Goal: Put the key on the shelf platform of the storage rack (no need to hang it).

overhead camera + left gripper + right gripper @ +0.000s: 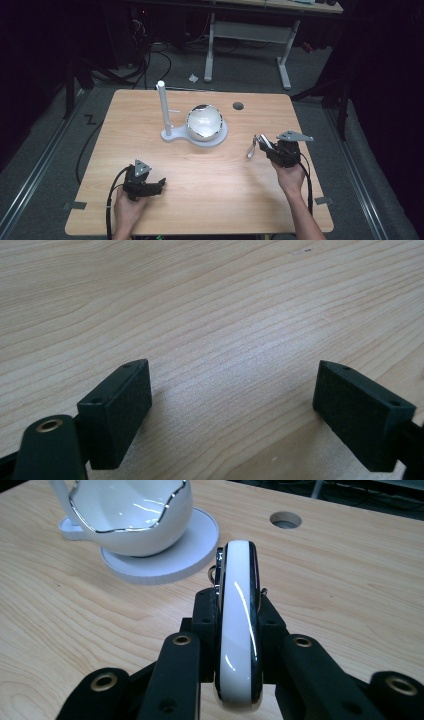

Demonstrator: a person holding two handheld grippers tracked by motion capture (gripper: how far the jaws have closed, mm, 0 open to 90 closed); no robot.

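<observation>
My right gripper is shut on a thin white rounded piece with a black rim, held on edge above the table's right half. A small metal ring sticks out at its far end, and a pale loop hangs from it. A white bowl with a wavy silver rim stands on the round base of a white stand, left of and beyond the held piece. My left gripper rests low at the front left, open, with bare wood between its pads.
A white upright pole rises from the stand just left of the bowl. A round hole is cut in the wooden table near its far edge. Desk legs and cables lie on the floor beyond.
</observation>
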